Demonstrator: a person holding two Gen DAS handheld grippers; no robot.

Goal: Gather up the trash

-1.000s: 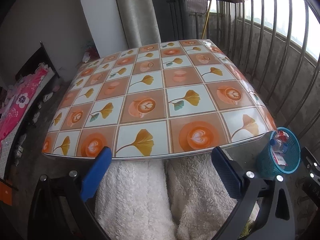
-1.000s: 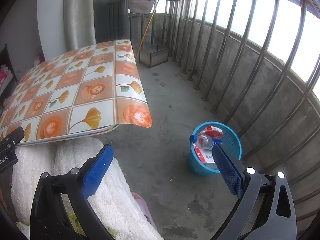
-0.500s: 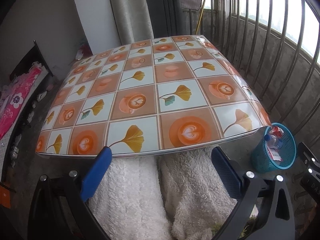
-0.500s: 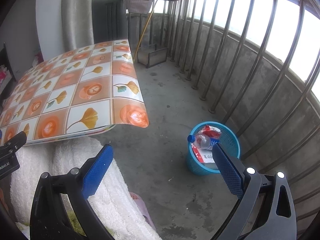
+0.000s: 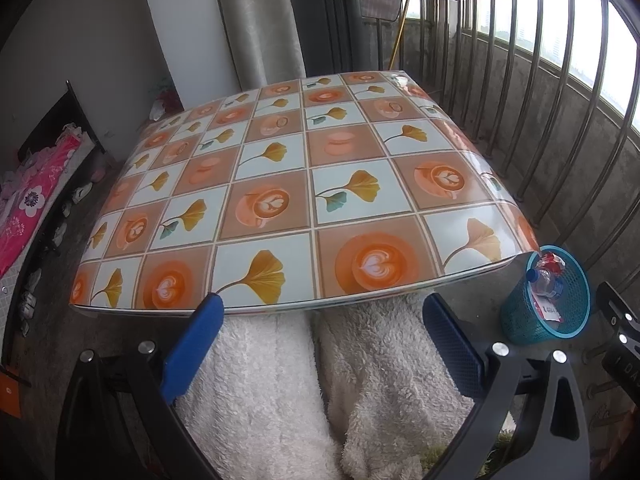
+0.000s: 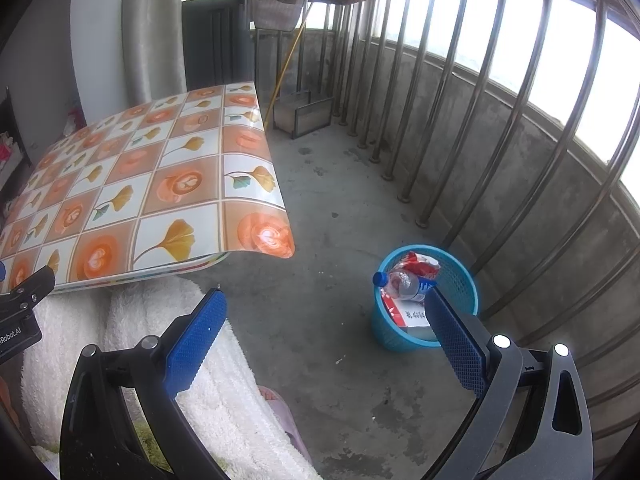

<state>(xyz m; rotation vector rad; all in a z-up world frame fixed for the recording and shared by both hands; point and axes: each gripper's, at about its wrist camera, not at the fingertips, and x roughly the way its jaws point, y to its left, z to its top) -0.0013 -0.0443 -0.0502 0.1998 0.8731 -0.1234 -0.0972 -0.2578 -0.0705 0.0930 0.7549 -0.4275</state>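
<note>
A blue mesh trash basket [image 6: 460, 280] [image 5: 516, 316] stands on the concrete floor right of the table. Inside it lie a clear plastic bottle with a blue cap [image 6: 404, 282] [image 5: 544, 280], a red wrapper [image 6: 420, 262] and white paper [image 6: 414, 314]. My right gripper [image 6: 322, 304] is open and holds nothing; its right pad overlaps the basket's front rim in view. My left gripper [image 5: 320, 310] is open and holds nothing, low before the table's near edge. The table [image 5: 304, 184] [image 6: 132, 196] has a bare tiled cover with leaf and cup prints.
A person's legs in white fleecy trousers [image 5: 288, 392] [image 6: 200, 380] sit under the table edge. Metal railing bars [image 6: 500, 128] curve along the right. A dustpan [image 6: 304, 114] and broom handle stand at the far corner. A pink bedspread [image 5: 28, 200] lies at left.
The left wrist view has pulled back and risen slightly, so the table's near edge sits lower in frame. The right wrist view has barely shifted. Both grippers remain open.
</note>
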